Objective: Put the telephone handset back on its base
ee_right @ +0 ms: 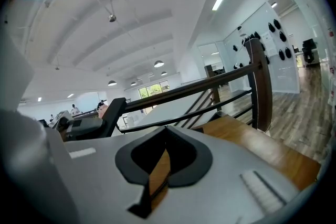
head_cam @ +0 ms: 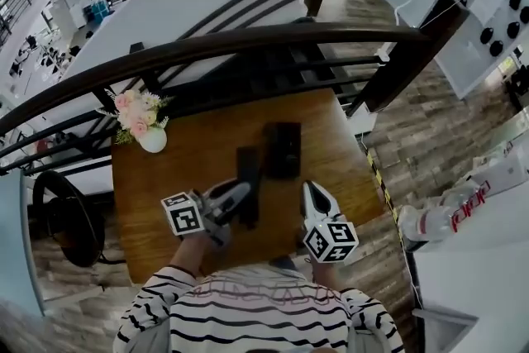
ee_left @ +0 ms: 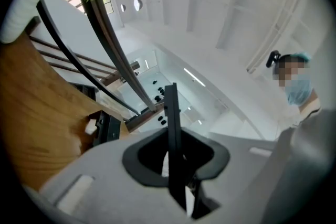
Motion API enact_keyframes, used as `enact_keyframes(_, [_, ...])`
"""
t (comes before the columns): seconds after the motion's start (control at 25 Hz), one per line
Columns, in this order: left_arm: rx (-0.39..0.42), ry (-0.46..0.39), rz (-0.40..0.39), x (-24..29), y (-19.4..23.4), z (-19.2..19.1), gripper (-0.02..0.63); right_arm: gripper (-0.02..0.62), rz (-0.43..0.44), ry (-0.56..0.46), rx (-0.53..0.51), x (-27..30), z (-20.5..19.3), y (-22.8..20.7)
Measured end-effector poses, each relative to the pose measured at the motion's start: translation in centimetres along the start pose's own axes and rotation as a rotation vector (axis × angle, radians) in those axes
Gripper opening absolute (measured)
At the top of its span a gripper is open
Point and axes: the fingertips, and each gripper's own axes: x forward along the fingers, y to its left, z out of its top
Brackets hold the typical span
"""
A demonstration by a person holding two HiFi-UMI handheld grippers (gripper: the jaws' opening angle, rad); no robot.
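Though the red lettering on the white machine part (head_cam: pixel 469 209) at the right edge is too blurred to read, the other marks are clear: square black-and-white marker patterns on the two marker cubes, one on the left (head_cam: pixel 183 213) and one on the right (head_cam: pixel 331 240). No brand visible on the phone.

Count: 1 handset, 1 base, 1 vase, 2 grippers, 2 cubes.

- Slim black rectangular telephone handset (head_cam: pixel 248 165): matte plastic, long axis pointing away from the person. It sits just left of the base and parallel to it. Can't tell if it rests on the bench or is slightly lifted.
- Black boxy telephone base (head_cam: pixel 283 149): dark matte plastic, near the middle of the bench, cradle side unoccupied.
- Left gripper (head_cam: pixel 241 196): grey moulded shell with dark pads. Jaws are clamped on the handset's near end. The left gripper view shows the handset edge-on as a thin black slab between the pads, with the base off to one side.
- Right gripper (head_cam: pixel 308 188): same build, on the near right of the bench, clear of both phone parts. Jaws are together at the tips and hold nothing; only a sliver of wood shows through.
- Brown wooden bench (head_cam: pixel 207 153): square top, smooth, visible grain.
- Round white vase (head_cam: pixel 152 140) with pink flowers (head_cam: pixel 136 112), at the far left corner.
- Dark curved handrail (head_cam: pixel 248 41) beyond the bench.
- Person's black-and-white striped shirt (head_cam: pixel 256 310) at the bottom edge.
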Motion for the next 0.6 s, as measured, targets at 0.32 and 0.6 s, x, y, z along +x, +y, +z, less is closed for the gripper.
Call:
enact_keyframes(0.32, [0.081,-0.021,0.044,6.8,1.3,1.8,0.074,0.0,0.09,0.032,-0.023,2.8,2.4,-6.1])
enact_keyframes(0.6, [0.143,-0.012,0.042,10.5,2.5,4.0,0.074,0.0,0.13,0.049,-0.009,4.5,2.1,-8.3])
